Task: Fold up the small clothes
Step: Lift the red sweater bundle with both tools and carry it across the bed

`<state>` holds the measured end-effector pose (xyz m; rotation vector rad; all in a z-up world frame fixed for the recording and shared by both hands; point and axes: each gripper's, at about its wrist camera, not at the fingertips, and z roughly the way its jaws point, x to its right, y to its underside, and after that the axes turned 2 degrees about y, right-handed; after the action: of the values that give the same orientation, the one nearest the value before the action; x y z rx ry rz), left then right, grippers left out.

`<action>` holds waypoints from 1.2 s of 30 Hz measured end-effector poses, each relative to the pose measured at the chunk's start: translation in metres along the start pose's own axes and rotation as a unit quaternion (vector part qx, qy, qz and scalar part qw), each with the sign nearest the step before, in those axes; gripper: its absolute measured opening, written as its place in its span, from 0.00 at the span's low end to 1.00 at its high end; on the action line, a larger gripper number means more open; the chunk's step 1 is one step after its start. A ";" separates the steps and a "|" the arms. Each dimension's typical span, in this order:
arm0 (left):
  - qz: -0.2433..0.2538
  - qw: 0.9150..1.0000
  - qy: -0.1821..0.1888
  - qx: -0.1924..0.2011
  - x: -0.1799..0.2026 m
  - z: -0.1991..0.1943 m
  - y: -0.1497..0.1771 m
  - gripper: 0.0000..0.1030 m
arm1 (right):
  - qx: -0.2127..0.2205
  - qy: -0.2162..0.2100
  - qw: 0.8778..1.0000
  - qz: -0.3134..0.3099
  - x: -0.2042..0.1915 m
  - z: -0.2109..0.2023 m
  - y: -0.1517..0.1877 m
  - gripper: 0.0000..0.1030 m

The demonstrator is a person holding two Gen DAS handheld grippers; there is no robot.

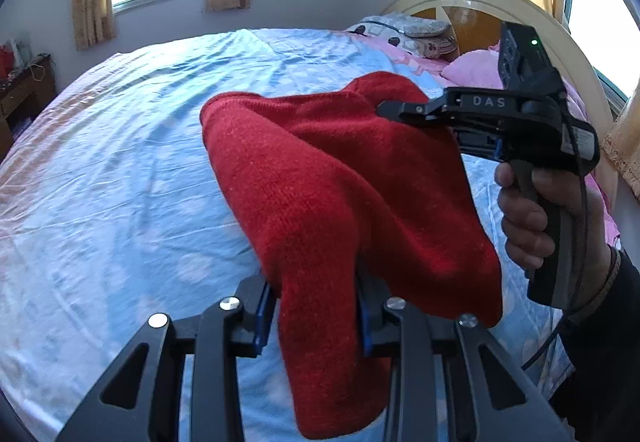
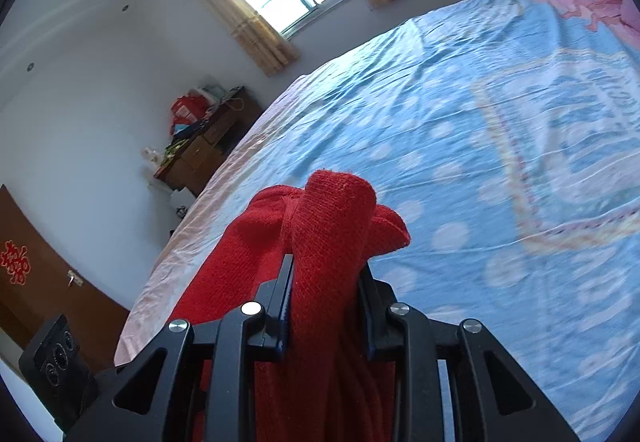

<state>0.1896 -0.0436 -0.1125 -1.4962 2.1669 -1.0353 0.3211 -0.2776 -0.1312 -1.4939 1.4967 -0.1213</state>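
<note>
A red knitted garment (image 1: 340,182) hangs in the air above the bed, stretched between both grippers. My left gripper (image 1: 316,302) is shut on its near edge, and loose cloth droops below the jaws. My right gripper (image 1: 384,108) comes in from the right of the left wrist view, held by a hand, and is shut on the far edge. In the right wrist view the right gripper (image 2: 326,282) pinches a bunched fold of the red garment (image 2: 332,226), which sticks up past the fingertips and hangs down below.
A light blue bedsheet (image 1: 120,162) with white dots covers the bed (image 2: 500,162). Pillows (image 1: 404,30) and a pink blanket lie by the curved headboard (image 1: 520,2). A wooden dresser (image 2: 204,146) with clutter stands at the left wall. Curtained windows are behind.
</note>
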 end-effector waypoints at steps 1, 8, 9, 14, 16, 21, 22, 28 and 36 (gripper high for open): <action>-0.001 1.000 -0.003 0.001 -0.002 -0.003 0.002 0.34 | -0.002 -0.005 1.000 -0.001 -0.005 0.002 0.002 0.27; -0.018 0.999 -0.031 0.012 -0.028 -0.030 0.018 0.34 | -0.017 -0.033 0.999 -0.017 -0.049 0.024 0.016 0.27; -0.020 0.999 -0.035 0.014 -0.032 -0.034 0.021 0.34 | -0.019 -0.037 0.999 -0.020 -0.055 0.027 0.018 0.27; -0.030 0.998 -0.052 0.022 -0.047 -0.051 0.032 0.34 | -0.030 -0.054 0.997 -0.037 -0.086 0.043 0.027 0.27; -0.035 0.997 -0.059 0.025 -0.053 -0.056 0.036 0.33 | -0.034 -0.062 0.997 -0.042 -0.098 0.050 0.030 0.27; -0.049 0.995 -0.079 0.033 -0.070 -0.069 0.048 0.33 | -0.044 -0.077 0.994 -0.056 -0.123 0.068 0.032 0.27; -0.053 0.995 -0.082 0.035 -0.075 -0.074 0.052 0.33 | -0.047 -0.080 0.994 -0.058 -0.129 0.072 0.033 0.27; -0.068 0.992 -0.099 0.041 -0.091 -0.086 0.064 0.33 | -0.058 -0.092 0.991 -0.076 -0.159 0.089 0.039 0.27; -0.076 0.989 -0.119 0.044 -0.109 -0.103 0.079 0.33 | -0.076 -0.101 0.988 -0.092 -0.183 0.110 0.049 0.27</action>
<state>0.1170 0.1094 -0.1127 -1.6695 1.8448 -0.9317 0.3163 -0.0590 -0.1212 -1.7123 1.2277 0.0352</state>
